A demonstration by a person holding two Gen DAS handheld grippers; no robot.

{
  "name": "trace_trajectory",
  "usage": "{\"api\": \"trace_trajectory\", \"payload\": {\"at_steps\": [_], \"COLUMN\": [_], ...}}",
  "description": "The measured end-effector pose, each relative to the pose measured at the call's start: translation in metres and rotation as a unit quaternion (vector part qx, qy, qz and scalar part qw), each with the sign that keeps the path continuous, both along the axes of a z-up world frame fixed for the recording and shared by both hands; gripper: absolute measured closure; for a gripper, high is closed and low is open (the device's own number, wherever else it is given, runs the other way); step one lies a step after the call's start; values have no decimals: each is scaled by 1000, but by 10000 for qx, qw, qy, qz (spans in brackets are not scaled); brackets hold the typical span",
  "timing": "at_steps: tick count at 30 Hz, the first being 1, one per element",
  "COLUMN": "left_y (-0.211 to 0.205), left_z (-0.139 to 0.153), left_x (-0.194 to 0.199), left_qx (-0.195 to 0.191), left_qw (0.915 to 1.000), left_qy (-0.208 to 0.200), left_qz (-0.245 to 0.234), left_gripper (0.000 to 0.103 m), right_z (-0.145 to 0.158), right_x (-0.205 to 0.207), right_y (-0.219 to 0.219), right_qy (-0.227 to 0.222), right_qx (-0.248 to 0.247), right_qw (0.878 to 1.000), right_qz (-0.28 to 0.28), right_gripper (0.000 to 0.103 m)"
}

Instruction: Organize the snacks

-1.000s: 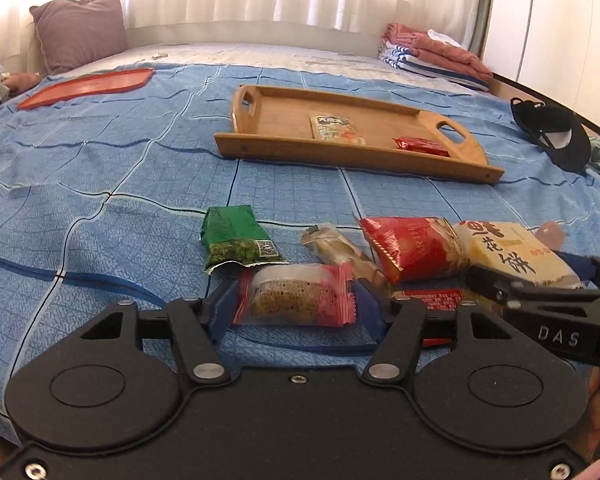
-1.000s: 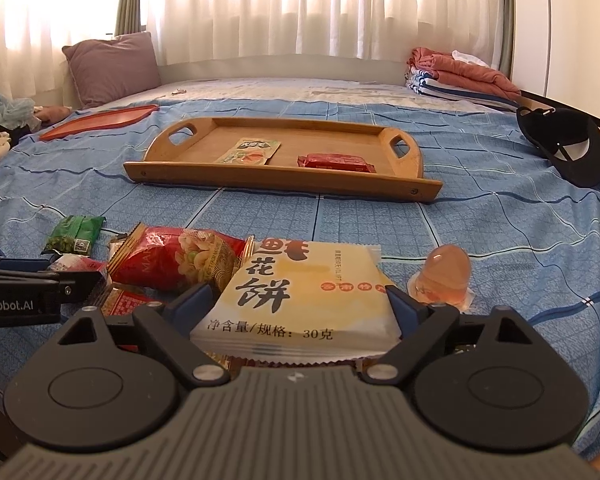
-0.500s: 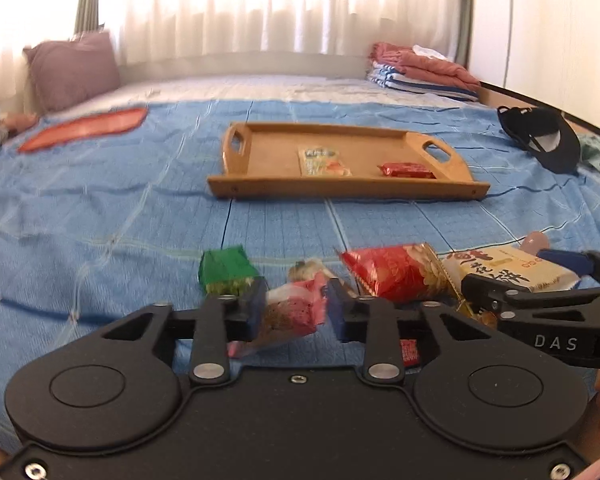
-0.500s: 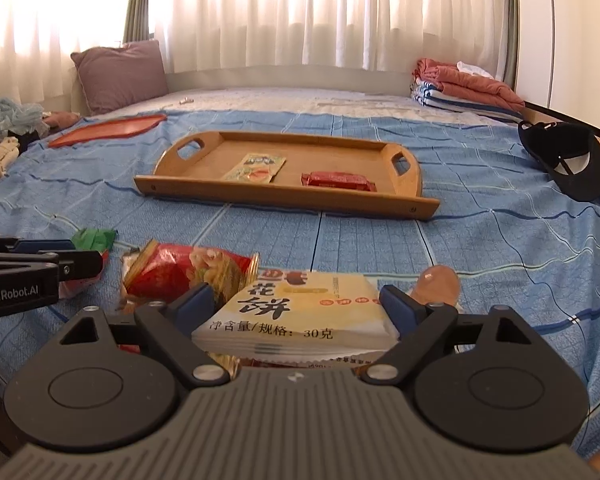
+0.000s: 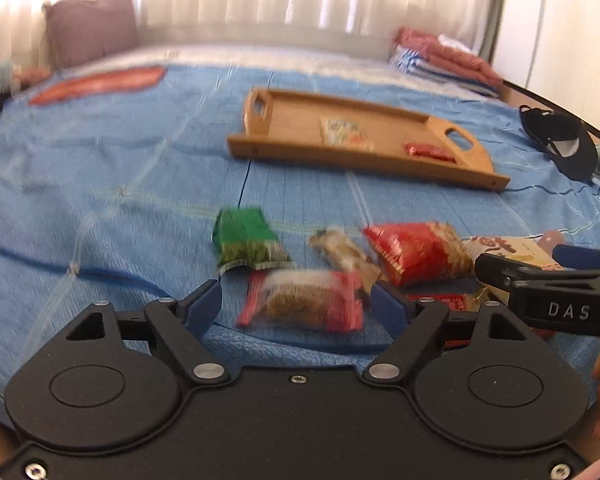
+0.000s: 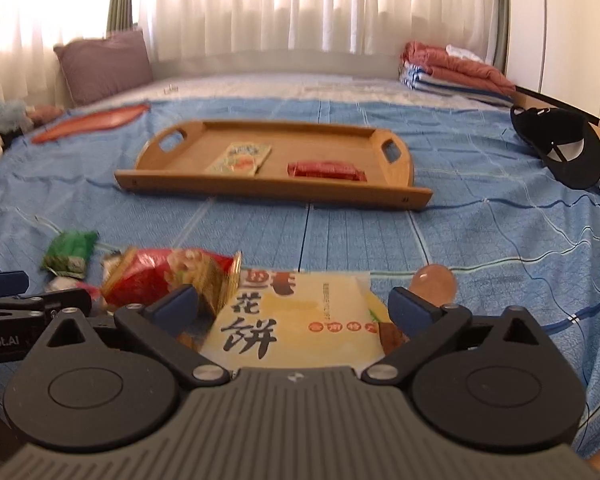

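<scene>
Lying between the wide-spread fingers of the left gripper (image 5: 298, 303), the pink-ended snack packet (image 5: 302, 306) rests on the blue bedspread (image 5: 100, 184), touching neither blue pad, so this gripper grips nothing. Just ahead of its left finger is a green packet (image 5: 246, 242); ahead of its right finger are a slim pale wrapper (image 5: 342, 250) and a red bag (image 5: 418, 252). The view is blurred, so print on the wrappers cannot be read.

The right gripper (image 6: 294, 308) is also spread wide, with the yellow biscuit packet (image 6: 296, 320) lying flat between its fingers; the pads stand at the packet's edges, and whether they touch it cannot be told. The red bag (image 6: 168, 280) sits ahead of its left finger, the green packet (image 6: 70, 254) further left, and a pinkish jelly cup (image 6: 436, 282) just ahead of its right finger. The other gripper's arm crosses the near edge of each view.

Well ahead of both grippers lies the wooden tray (image 6: 396, 192), holding a flat pale sachet (image 6: 240, 159) and a red bar (image 6: 326, 170), side by side and apart. Far right is a black cap (image 6: 560, 148); far left an orange-red tray (image 6: 92, 122) and a purple pillow (image 6: 104, 66)
</scene>
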State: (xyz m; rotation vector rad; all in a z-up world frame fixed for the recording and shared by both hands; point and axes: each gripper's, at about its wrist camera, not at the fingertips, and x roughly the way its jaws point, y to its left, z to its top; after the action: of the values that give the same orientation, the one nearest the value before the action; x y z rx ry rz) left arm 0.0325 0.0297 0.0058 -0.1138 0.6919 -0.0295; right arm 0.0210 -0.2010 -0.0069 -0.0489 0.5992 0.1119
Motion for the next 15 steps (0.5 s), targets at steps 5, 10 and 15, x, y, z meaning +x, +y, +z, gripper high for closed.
{"api": "trace_trajectory", "payload": {"at_steps": [5, 10, 15], "left_y": [3, 0, -8], "left_z": [-3, 1, 7], "left_x": [6, 5, 0], "left_qx": [-195, -216, -48], "left_qw": [9997, 9994, 9995], "left_qy": [28, 68, -51], "left_qz": [-106, -249, -320], "left_gripper": [42, 56, 58], "right_z": [-5, -6, -1], "right_x": [3, 1, -4], "right_y": [5, 3, -1], "right_qy": [108, 135, 62], "right_qx": [-33, 45, 135], "right_qw": [9999, 9999, 9999], "right_qz": [-16, -37, -11], "right_gripper": [6, 24, 25]}}
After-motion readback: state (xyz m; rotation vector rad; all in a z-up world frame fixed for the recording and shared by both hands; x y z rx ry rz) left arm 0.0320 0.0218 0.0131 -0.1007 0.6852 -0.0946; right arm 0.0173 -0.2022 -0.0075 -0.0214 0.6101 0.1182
